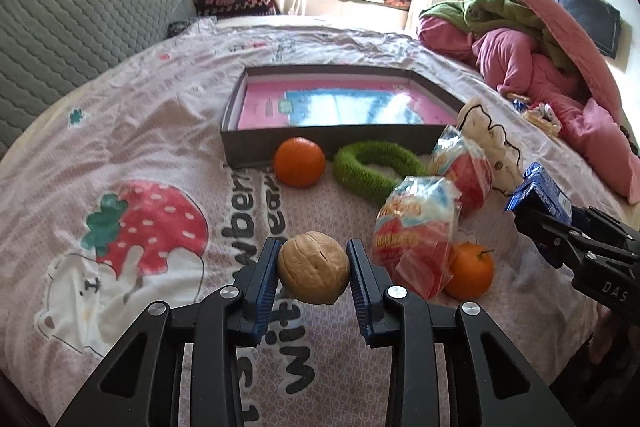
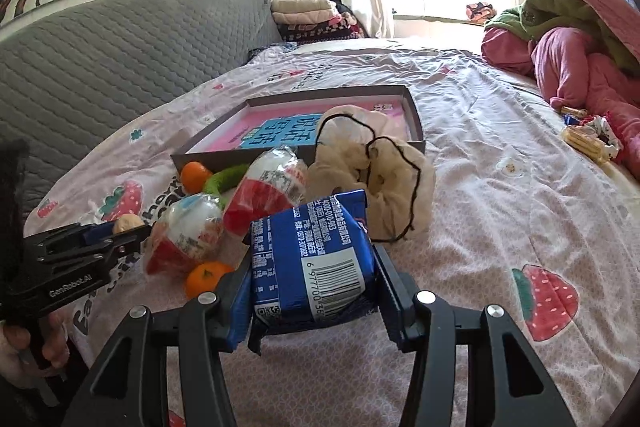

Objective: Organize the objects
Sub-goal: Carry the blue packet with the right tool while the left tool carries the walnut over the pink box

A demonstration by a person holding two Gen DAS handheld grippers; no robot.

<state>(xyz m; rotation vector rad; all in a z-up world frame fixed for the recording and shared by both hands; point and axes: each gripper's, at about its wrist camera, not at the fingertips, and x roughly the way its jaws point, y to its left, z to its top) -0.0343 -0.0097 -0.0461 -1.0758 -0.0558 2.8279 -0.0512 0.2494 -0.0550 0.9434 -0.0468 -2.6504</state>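
Observation:
My left gripper (image 1: 314,267) is shut on a walnut (image 1: 314,267) and holds it above the bedsheet. My right gripper (image 2: 312,283) is shut on a blue snack packet (image 2: 312,267), also seen in the left wrist view (image 1: 538,193). A shallow grey box (image 1: 280,147) with a pink and blue book inside lies ahead. In front of it are an orange (image 1: 299,161), a green fuzzy ring (image 1: 368,167), two red and white snack bags (image 1: 416,239), a second orange (image 1: 468,270) and a cream scrunchie (image 2: 376,183).
The bed has a pink strawberry-print sheet (image 1: 160,131). A grey quilted headboard (image 1: 80,15) stands at the left. Pink and green bedding (image 1: 520,39) is piled at the far right, with small wrapped items (image 2: 588,139) next to it.

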